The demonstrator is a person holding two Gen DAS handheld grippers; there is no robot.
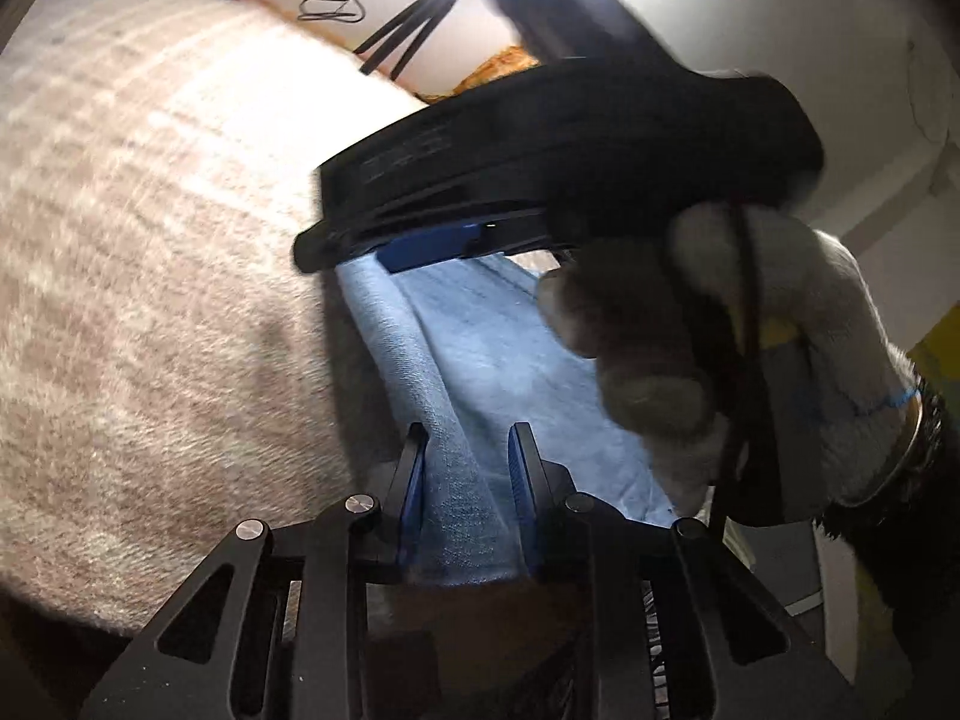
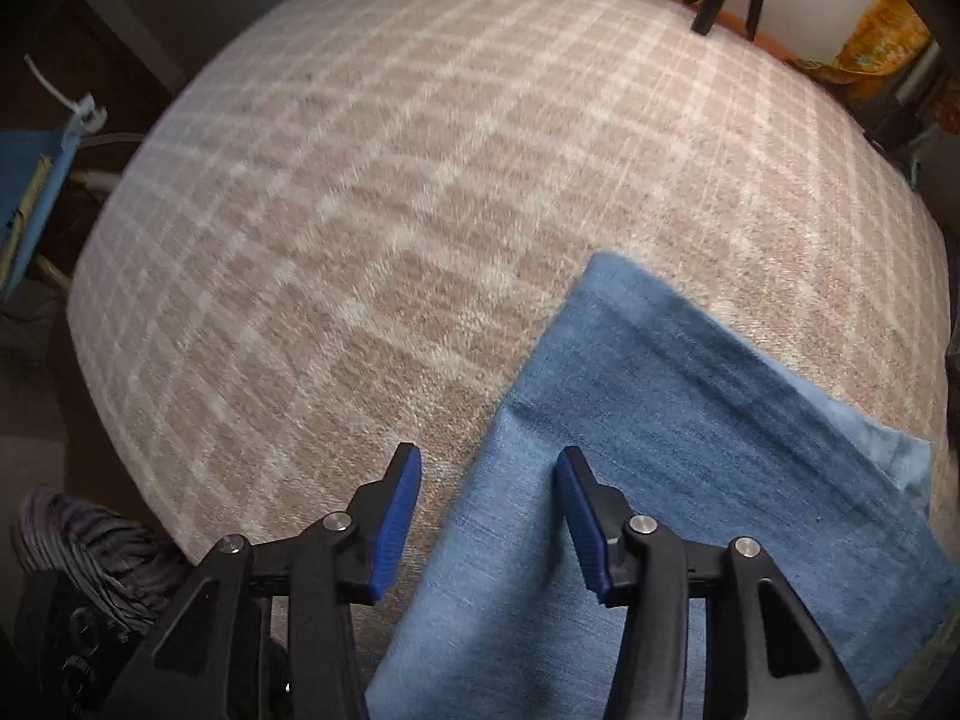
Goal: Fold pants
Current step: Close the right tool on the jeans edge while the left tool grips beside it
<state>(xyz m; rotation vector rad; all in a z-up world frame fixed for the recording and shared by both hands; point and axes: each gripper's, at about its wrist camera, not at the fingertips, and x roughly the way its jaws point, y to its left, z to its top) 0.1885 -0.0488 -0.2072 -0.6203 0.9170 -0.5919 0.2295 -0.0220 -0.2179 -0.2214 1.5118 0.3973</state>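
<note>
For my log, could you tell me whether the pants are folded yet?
Partly folded: the pants show a darker layer lying over a lighter one.

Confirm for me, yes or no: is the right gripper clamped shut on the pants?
No. In the right wrist view the right gripper stands open, its blue pads apart over the pants, which lie flat on the plaid blanket.

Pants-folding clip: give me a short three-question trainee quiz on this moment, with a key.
1. True or false: the pants are red.
2. Which gripper has denim between its fingers: A) left gripper, B) neither?
3. Fill in: the pants lie on a ___ blanket.

Key: 1. False, they are blue denim. 2. A; the right gripper is open above the cloth, its gloved hand in the left view. 3. Checked.
</note>
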